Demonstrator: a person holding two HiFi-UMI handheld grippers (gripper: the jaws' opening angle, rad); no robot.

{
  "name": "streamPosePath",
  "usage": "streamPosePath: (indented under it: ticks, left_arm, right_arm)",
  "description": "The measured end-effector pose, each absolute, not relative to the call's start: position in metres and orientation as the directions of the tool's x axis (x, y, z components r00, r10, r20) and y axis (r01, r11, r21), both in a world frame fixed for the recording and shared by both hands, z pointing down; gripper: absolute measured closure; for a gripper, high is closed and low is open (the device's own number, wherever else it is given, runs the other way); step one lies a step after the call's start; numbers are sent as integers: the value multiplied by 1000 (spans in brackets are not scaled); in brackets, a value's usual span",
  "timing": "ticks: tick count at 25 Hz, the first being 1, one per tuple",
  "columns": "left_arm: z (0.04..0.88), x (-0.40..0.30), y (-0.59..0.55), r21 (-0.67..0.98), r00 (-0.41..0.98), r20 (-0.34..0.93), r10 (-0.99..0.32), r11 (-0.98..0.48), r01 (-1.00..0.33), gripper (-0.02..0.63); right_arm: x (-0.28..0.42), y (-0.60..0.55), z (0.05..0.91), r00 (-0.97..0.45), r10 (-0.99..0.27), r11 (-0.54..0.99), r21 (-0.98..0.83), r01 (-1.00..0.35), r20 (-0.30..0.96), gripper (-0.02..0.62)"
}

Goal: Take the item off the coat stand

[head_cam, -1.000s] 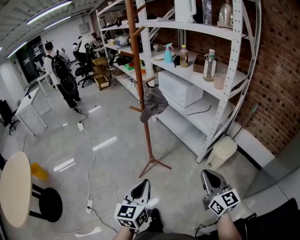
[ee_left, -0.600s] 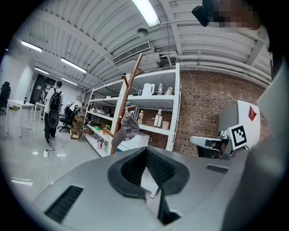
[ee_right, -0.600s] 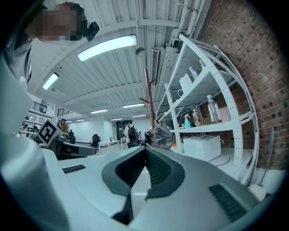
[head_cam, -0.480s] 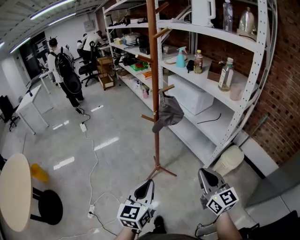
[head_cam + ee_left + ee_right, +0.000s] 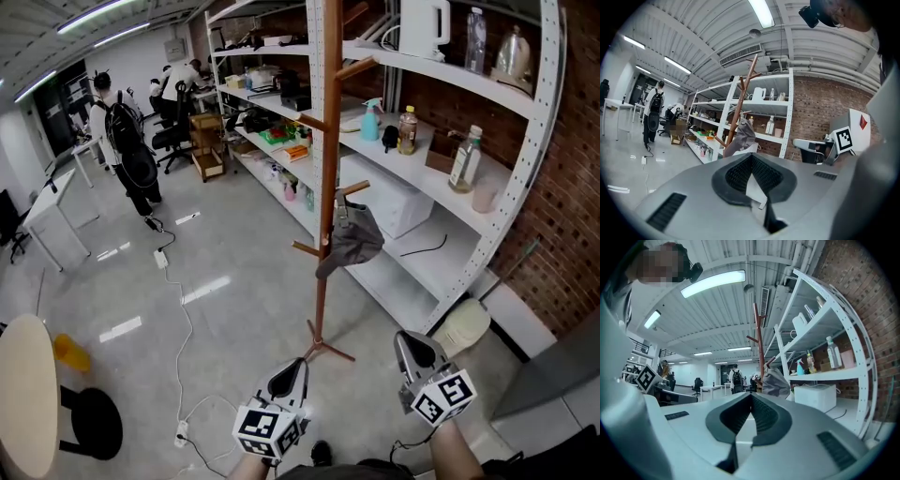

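Currently the left tongs [image 5: 289, 373] and right tongs [image 5: 413, 349] are closed, empty. Grey cap [image 5: 352, 246] on the coat stand [image 5: 327, 178]: probably light, floppy; grip near its peg.

My left gripper [image 5: 291, 367] and right gripper [image 5: 411, 341] are smooth grey shells that taper forward. Black ribbed pads [image 5: 736, 176] line my jaws. Each gripper carries a white cube [image 5: 265, 429] with black square markers.
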State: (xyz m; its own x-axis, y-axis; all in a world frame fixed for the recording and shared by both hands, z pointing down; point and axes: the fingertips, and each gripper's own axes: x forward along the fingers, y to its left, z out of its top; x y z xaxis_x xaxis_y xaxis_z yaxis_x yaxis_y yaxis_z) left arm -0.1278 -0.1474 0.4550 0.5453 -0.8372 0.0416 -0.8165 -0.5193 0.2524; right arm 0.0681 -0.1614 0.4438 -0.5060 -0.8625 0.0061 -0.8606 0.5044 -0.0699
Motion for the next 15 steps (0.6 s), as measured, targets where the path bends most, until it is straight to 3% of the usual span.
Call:
streamPosePath:
  ticks: [15]
  left_arm:
    - [465, -116, -185, 237, 562, 64, -825, -534, -811, 600]
  right_arm:
    - [62, -207, 446, -532, -847, 530, -62, -846, 14, 589]
